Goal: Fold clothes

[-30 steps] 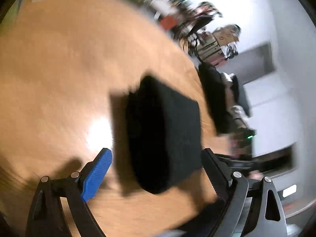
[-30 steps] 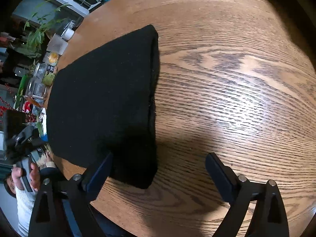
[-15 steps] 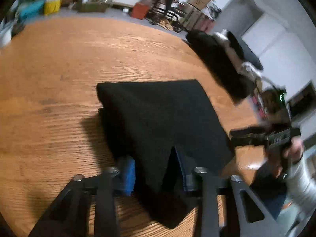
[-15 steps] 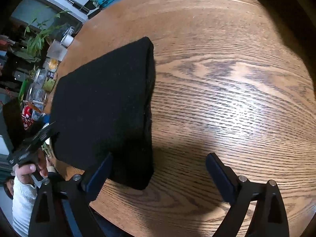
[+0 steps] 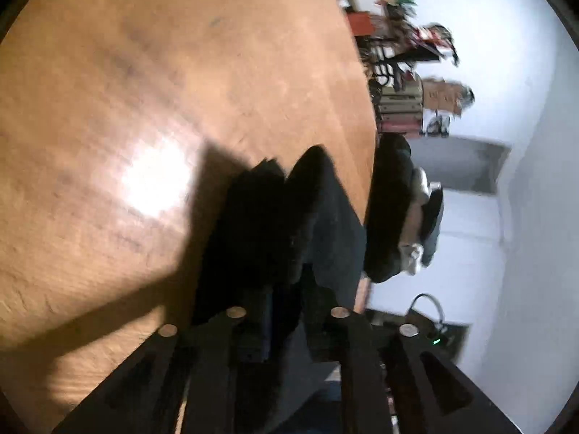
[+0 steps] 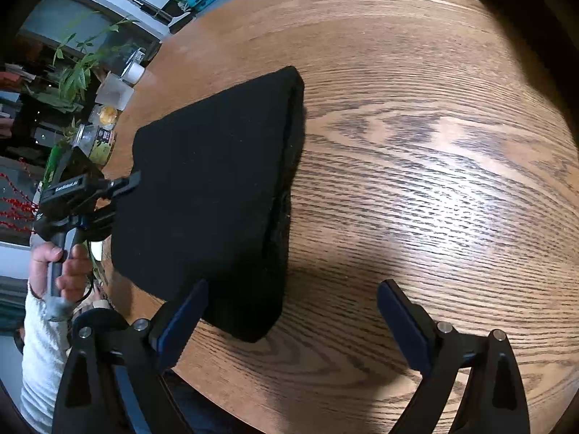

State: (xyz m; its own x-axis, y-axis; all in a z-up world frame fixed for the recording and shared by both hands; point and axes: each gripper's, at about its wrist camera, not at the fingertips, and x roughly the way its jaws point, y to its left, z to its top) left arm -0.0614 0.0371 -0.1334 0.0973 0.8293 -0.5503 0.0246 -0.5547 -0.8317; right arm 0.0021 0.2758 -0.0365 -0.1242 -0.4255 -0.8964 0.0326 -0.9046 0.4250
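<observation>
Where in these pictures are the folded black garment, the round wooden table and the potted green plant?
folded black garment (image 6: 210,195), right wrist view, middle of its top face.
round wooden table (image 6: 416,144), right wrist view, bare grained top.
potted green plant (image 6: 77,72), right wrist view, leaves beyond the table edge.

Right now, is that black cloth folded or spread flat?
Folded: the black cloth is a compact rectangle, stacked layers showing along its edge on the wooden table.
</observation>
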